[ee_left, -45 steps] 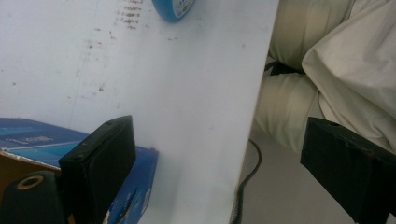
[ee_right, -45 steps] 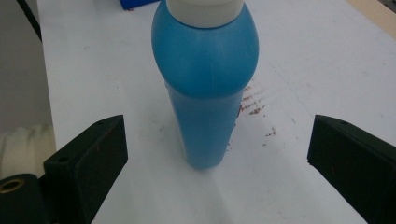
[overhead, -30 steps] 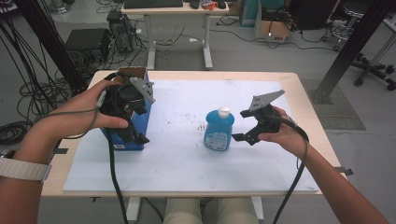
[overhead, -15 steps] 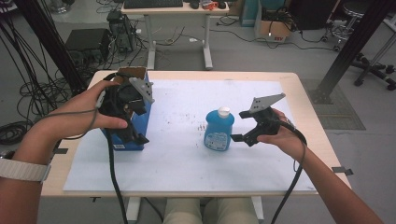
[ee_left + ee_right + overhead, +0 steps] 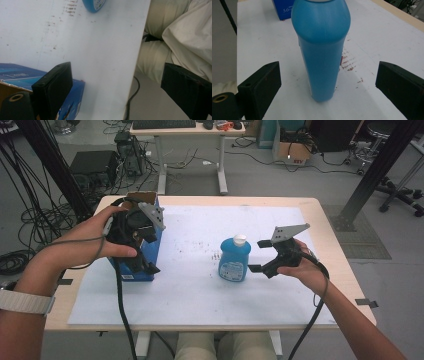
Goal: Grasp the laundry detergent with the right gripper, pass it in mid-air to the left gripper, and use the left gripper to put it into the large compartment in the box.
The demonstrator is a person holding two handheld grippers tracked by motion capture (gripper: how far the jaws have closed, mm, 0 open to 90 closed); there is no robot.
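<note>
The bottle [image 5: 234, 259] stands upright just left of the right gripper [image 5: 256, 255], centred between its wide-spread jaws; the left gripper [image 5: 141, 251], also wide, is at the box [image 5: 150, 254].

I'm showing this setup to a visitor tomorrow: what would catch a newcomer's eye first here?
Most likely the blue bottle with a white cap, standing upright near the middle of the white sheet, with the right tool open just beside it, not touching. Next, the blue box at the sheet's left edge, where the left tool hangs open over it.
</note>
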